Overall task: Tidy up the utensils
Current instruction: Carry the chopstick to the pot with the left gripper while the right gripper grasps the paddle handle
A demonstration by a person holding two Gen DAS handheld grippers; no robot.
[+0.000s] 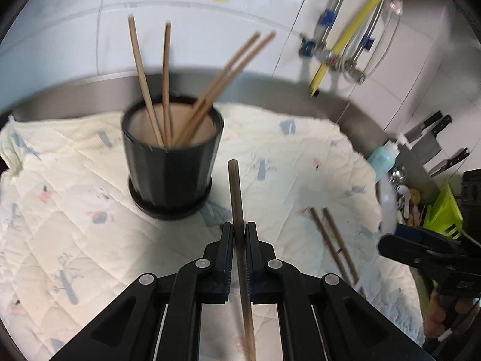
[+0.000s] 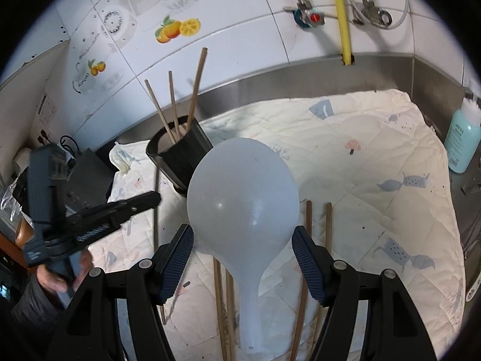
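Clamped tight in our left gripper, one dark chopstick runs straight out along the fingers, its tip just right of the black holder ahead. To the right, our right gripper carries the white rice paddle; its pads look slightly clear, so we cannot tell how it is gripped.

Black left claw and right claw, silver rivets, ribbed blue pads, dark sleeve.

A steel counter carries a quilted cloth and blue bottle.
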